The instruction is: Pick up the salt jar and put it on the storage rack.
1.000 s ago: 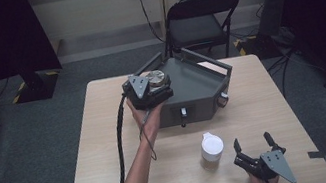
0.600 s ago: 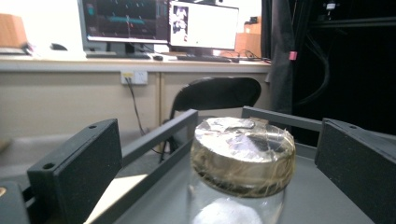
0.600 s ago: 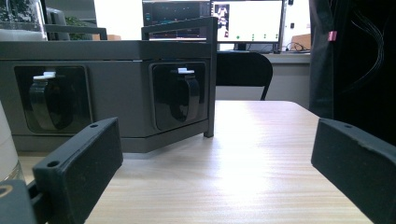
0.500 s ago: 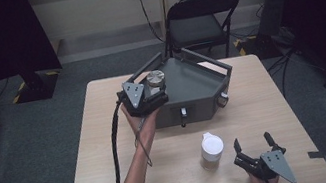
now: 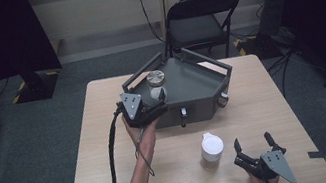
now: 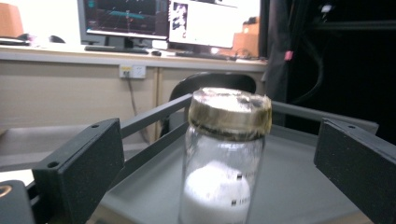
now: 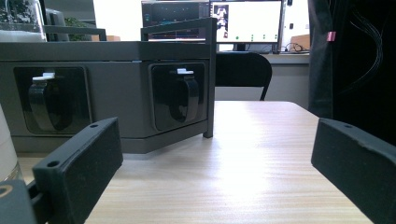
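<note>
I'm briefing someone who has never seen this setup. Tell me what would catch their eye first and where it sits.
First comes the dark grey tray box at the far middle of the wooden table, with a glass jar of white powder standing on it under a gold lid. The left gripper is at that jar, jaws open on either side. Nearer the person stand a white-lidded jar and the open right gripper, resting at the table's near right.

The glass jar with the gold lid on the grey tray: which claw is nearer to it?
Left. The left claw is right at the jar, jaws open around it. The right claw rests far away, near the table's front edge.
</note>
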`<state>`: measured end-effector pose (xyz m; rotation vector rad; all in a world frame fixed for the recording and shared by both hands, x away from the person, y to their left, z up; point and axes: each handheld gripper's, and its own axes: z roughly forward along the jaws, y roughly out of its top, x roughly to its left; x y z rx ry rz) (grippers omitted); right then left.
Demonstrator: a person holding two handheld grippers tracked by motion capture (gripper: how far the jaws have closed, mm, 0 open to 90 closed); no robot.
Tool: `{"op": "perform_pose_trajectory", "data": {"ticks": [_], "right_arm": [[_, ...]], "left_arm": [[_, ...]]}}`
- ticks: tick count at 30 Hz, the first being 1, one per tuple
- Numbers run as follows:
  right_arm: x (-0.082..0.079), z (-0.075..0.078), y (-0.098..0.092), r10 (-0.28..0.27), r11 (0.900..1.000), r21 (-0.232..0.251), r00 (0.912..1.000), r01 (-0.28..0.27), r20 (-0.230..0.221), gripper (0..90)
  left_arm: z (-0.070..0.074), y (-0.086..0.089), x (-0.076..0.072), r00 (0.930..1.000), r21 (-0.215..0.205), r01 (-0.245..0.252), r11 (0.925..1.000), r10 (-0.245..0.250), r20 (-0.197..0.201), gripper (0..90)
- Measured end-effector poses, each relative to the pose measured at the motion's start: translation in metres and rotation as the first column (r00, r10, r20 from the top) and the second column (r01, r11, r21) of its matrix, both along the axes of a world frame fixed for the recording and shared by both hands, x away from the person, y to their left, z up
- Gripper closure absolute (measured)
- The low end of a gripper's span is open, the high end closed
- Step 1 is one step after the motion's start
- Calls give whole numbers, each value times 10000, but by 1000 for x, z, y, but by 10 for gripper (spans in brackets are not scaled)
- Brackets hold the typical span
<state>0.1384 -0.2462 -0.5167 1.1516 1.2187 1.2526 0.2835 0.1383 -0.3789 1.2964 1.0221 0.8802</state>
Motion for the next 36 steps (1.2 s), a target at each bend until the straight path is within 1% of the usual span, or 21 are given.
{"op": "perform_pose_trajectory", "data": {"ticks": [4, 6, 7, 8, 9, 12, 16, 18, 19, 22, 23, 25, 29, 30, 33, 36], "right_arm": [[0, 0, 0, 4, 10000, 6, 10000, -4, 25, 7], [0, 0, 0, -6, 10000, 8, 10000, 6, 22, 7], [0, 0, 0, -3, 10000, -5, 10000, 3, 19, 7], [0, 0, 0, -5, 10000, -3, 10000, 5, 15, 7], [0, 0, 0, -9, 10000, -4, 10000, 9, 11, 7], [0, 0, 0, -12, 10000, -5, 10000, 12, 1, 7], [0, 0, 0, -17, 10000, 4, 10000, 17, 20, 7], [0, 0, 0, -19, 10000, 4, 10000, 19, 21, 7], [0, 0, 0, -21, 10000, 4, 10000, 21, 27, 7], [0, 0, 0, -23, 10000, 4, 10000, 23, 24, 7], [0, -1, 0, -18, 10000, 9, 10000, 18, 33, 7], [0, -1, 0, -21, 10000, 7, 10000, 21, 35, 7], [0, -1, 0, -34, 10000, 9, 10000, 34, 37, 7], [0, 0, 0, -30, 10000, 1, 10000, 30, 28, 7], [0, 0, 0, -27, 10000, 1, 10000, 27, 27, 7], [0, 0, 0, -29, 10000, -7, 10000, 29, 19, 7]], "left_arm": [[-4, 0, -14, 9999, 160, -66, 9998, 64, 92, 7], [-8, -4, -22, 9994, 556, -255, 9981, 242, 232, 4], [-11, -7, -27, 9988, 681, -396, 9969, 374, 331, 2], [-14, -8, -31, 9982, 750, -435, 9962, 402, 449, 1], [-17, -8, -34, 9980, 731, -414, 9965, 377, 512, 1], [-26, -7, -44, 9984, 472, -373, 9982, 352, 449, 1], [-38, -10, -57, 9976, 630, -487, 9968, 455, 512, 0], [-42, -8, -65, 9980, 422, -433, 9982, 413, 475, 0], [-46, -9, -69, 9972, 416, -516, 9978, 492, 564, 0], [-54, -12, -80, 9937, 700, -767, 9946, 705, 866, 1], [-56, -11, -82, 9938, 807, -761, 9938, 691, 865, 1], [-62, -10, -86, 9933, 846, -803, 9932, 726, 901, 0], [-73, -6, -94, 9932, 883, -1002, 9910, 944, 677, 0], [-77, -5, -96, 9922, 1020, -1092, 9888, 1021, 721, 0], [-85, -3, -103, 9899, 1207, -1261, 9846, 1170, 798, 0], [-92, 1, -108, 9892, 1198, -1337, 9838, 1251, 762, 0]]}}
